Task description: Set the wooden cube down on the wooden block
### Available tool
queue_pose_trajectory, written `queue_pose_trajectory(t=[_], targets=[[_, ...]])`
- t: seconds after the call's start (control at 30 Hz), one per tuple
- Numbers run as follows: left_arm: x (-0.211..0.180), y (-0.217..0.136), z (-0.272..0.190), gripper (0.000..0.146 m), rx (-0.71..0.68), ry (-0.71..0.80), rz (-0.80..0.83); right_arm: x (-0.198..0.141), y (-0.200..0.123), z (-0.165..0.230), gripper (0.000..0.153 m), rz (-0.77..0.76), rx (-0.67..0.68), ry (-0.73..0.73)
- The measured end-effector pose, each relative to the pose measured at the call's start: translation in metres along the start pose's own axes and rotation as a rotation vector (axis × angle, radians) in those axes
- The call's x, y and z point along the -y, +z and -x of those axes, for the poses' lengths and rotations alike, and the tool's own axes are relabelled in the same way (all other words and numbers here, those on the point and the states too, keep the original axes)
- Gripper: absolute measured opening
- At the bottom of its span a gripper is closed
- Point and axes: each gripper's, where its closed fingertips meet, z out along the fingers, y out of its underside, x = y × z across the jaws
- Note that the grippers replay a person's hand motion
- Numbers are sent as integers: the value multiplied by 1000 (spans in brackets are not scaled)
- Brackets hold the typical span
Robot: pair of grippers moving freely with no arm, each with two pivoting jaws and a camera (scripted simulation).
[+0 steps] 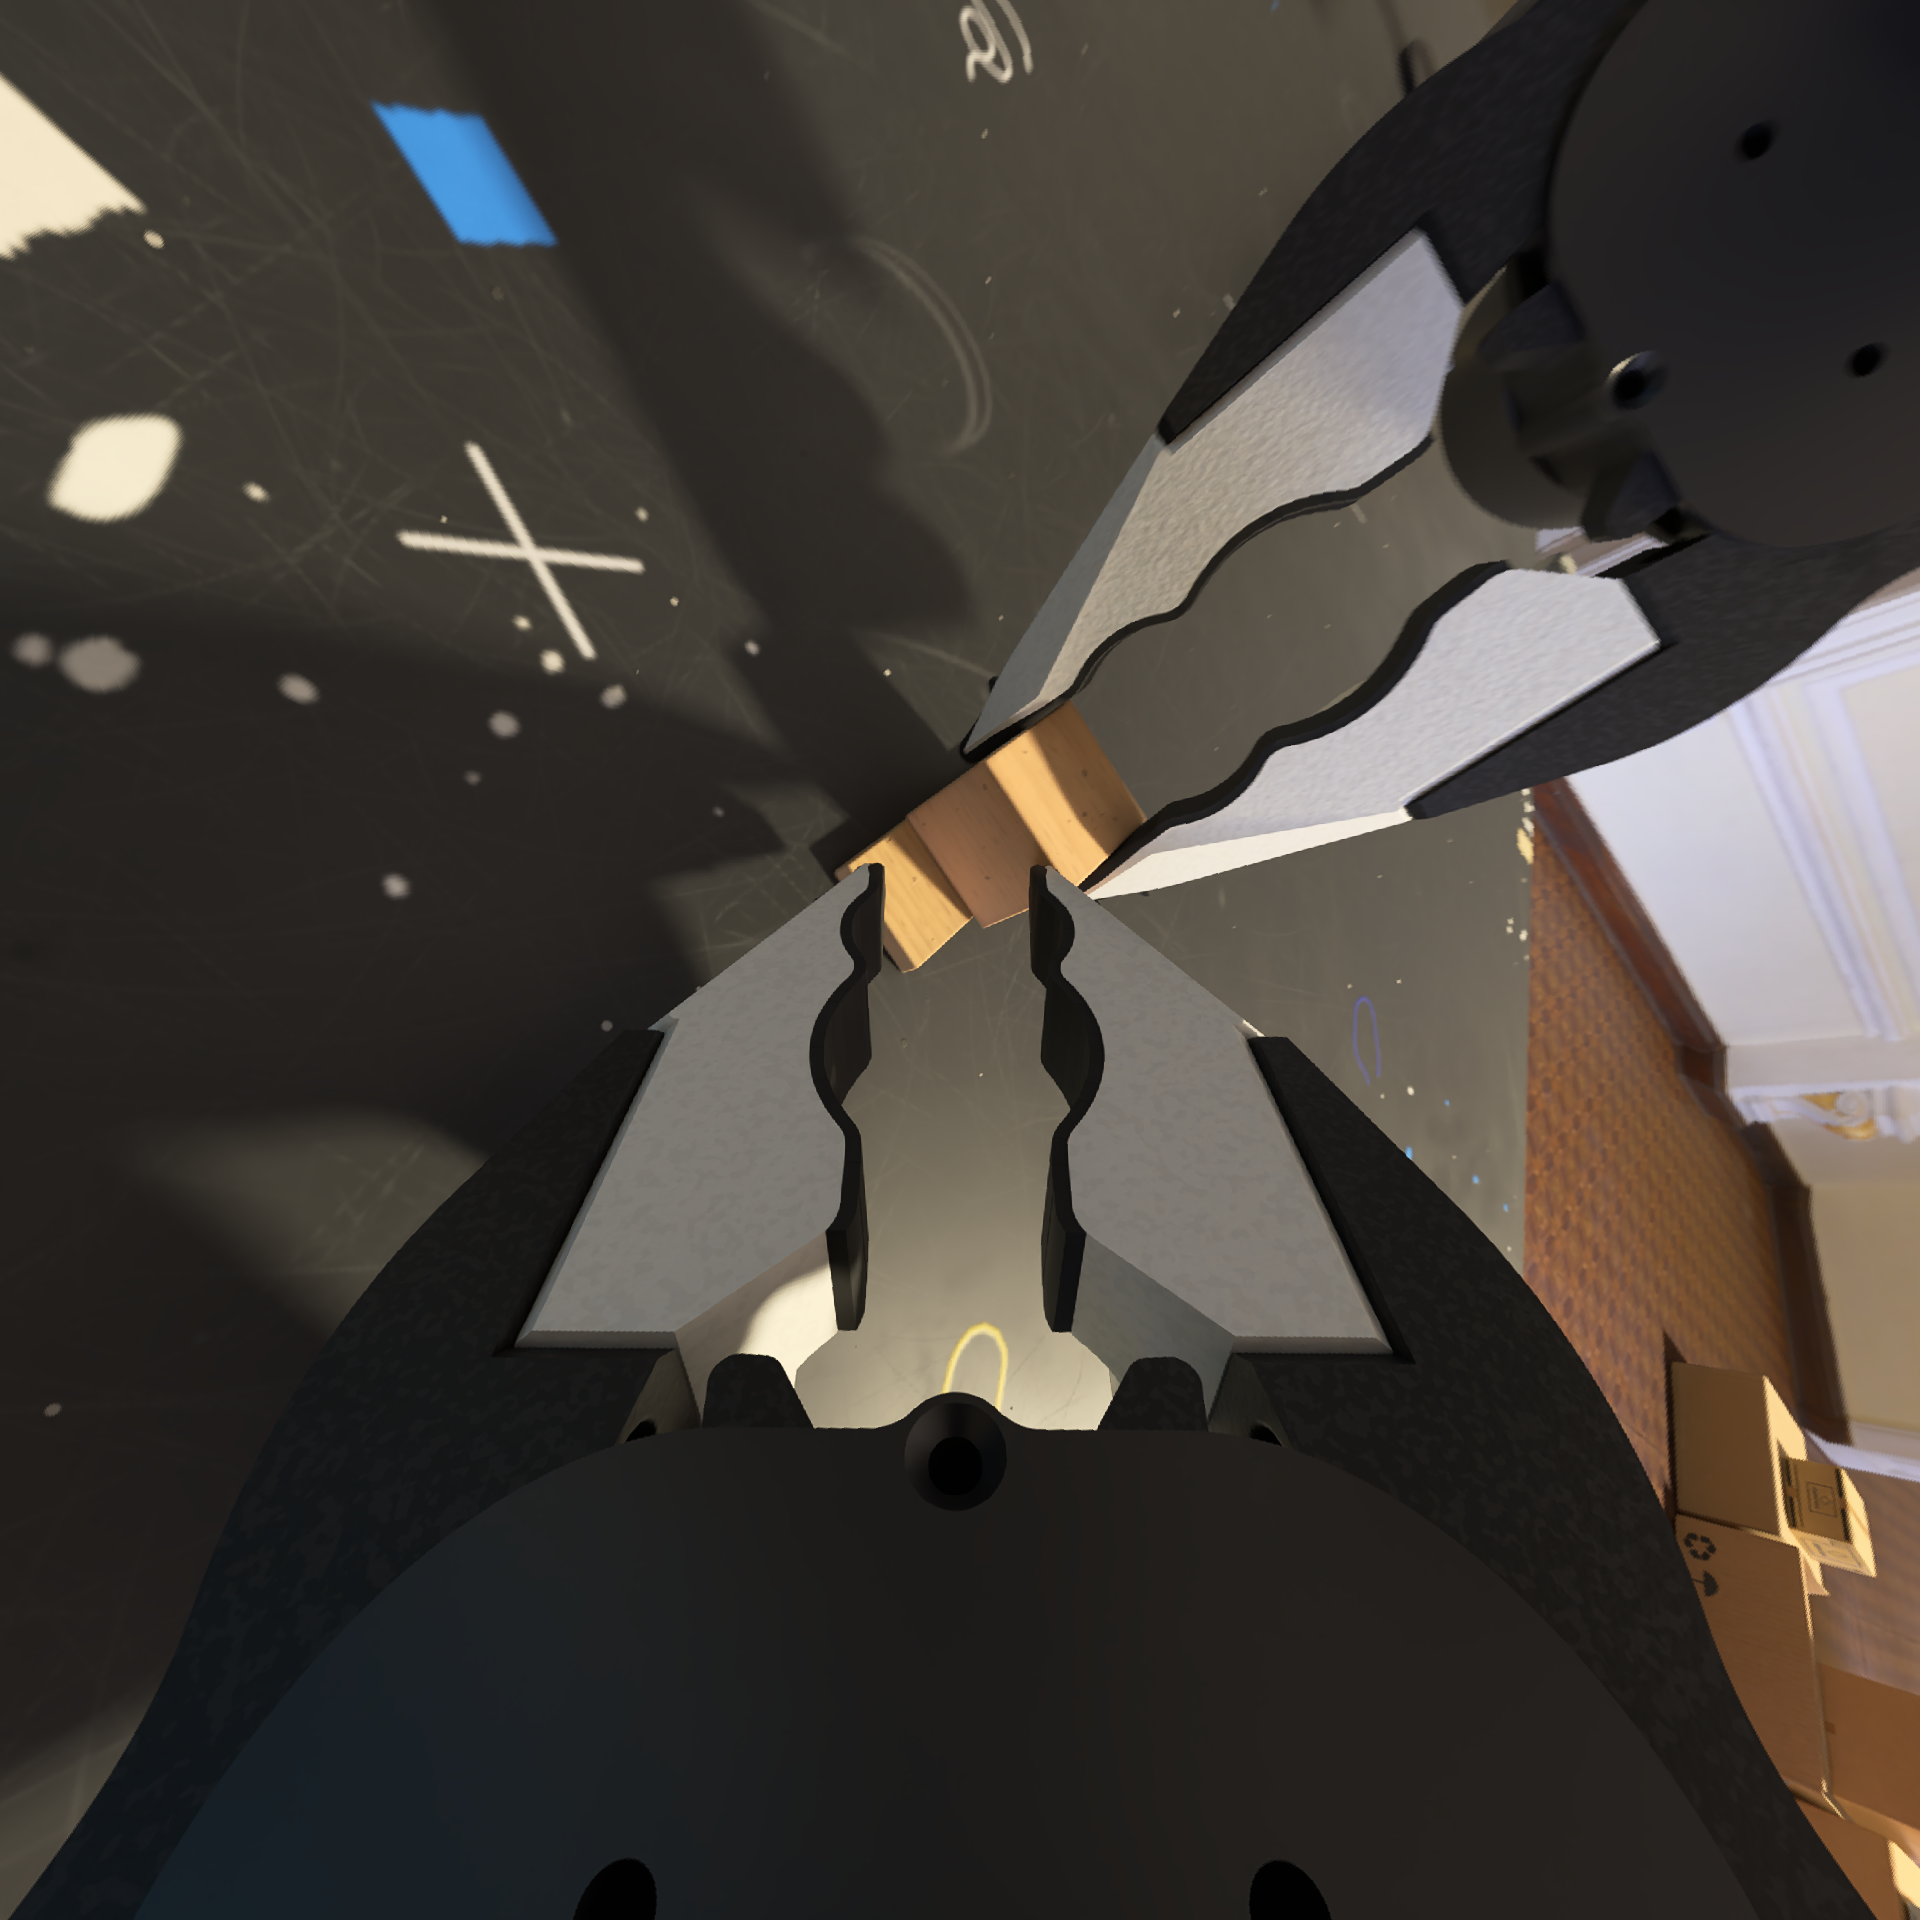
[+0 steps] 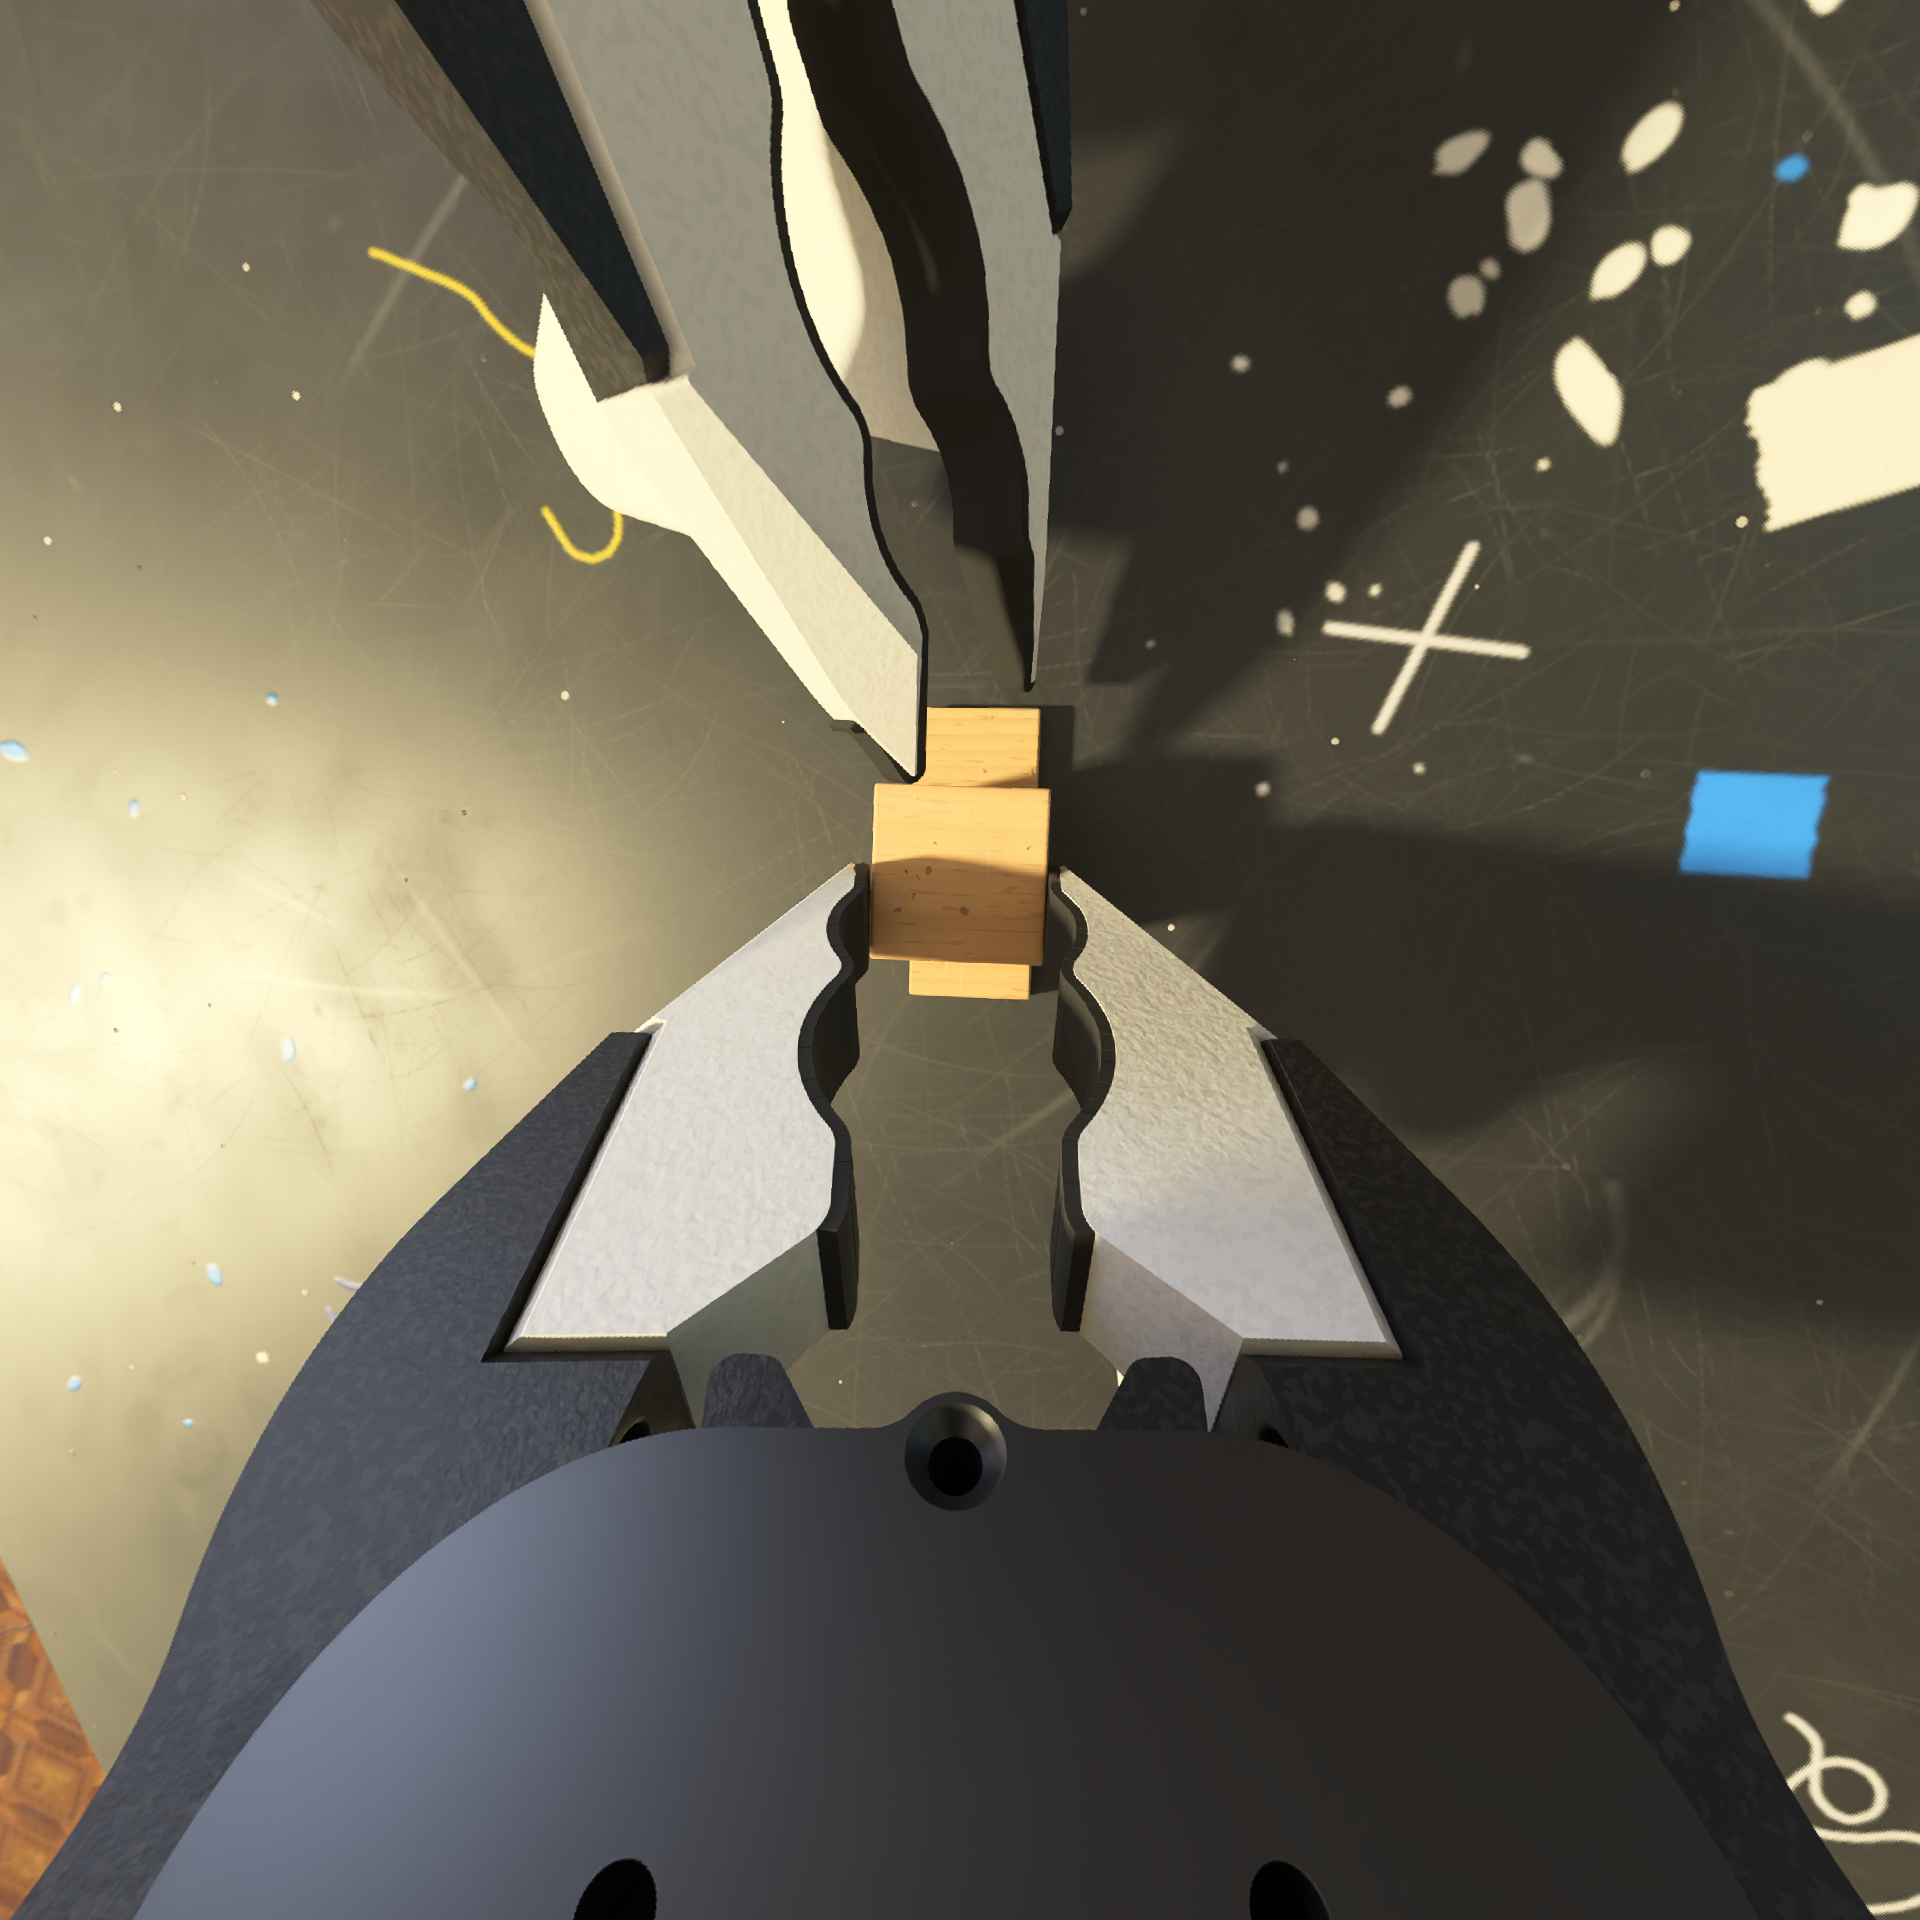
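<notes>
Jaws of the right gripper (image 2: pixel 956 883) are closed partway on the wooden cube (image 2: pixel 958 873), gripping two opposite flat faces; jaws of the left gripper (image 1: pixel 956 883) stand partly open and empty, tips just beside the wooden block (image 1: pixel 914 914). Cube rests on or just above the block, which lies on the dark surface (image 2: pixel 1351 1039), well apart from any visible edge. Both pieces appear rigid, light and smooth-faced, so square side-face contact should prevent slipping.

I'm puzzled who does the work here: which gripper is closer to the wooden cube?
The right. The right gripper has its fingertips flanking the wooden cube; the left gripper sits just beyond it, at the far end of the wooden block underneath.
</notes>
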Motion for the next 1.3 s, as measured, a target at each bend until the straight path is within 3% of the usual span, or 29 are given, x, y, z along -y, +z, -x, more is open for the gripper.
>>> queue_pose_trajectory(t=[0.5,0.73,0.8,0.87,0.93,1.1,1.3], targets=[[-6,3,0,23,0,-7,31,-1,0,1,33,1,1,2],[-1,-3,3,32,28,-9,-4,5,0,2,34,-107,37,43],[4,-6,0,36,5,-29,-36,10,-4,4,62,-166,63,78],[7,-13,3,36,8,-54,-68,13,-12,-2,65,-218,37,98],[9,-20,8,36,13,-72,-89,12,-18,-6,59,-250,0,104],[6,-25,13,34,17,-82,-84,8,-15,0,23,-228,-66,41],[-3,-16,7,33,16,-50,-29,11,-14,0,23,-183,-108,8]])
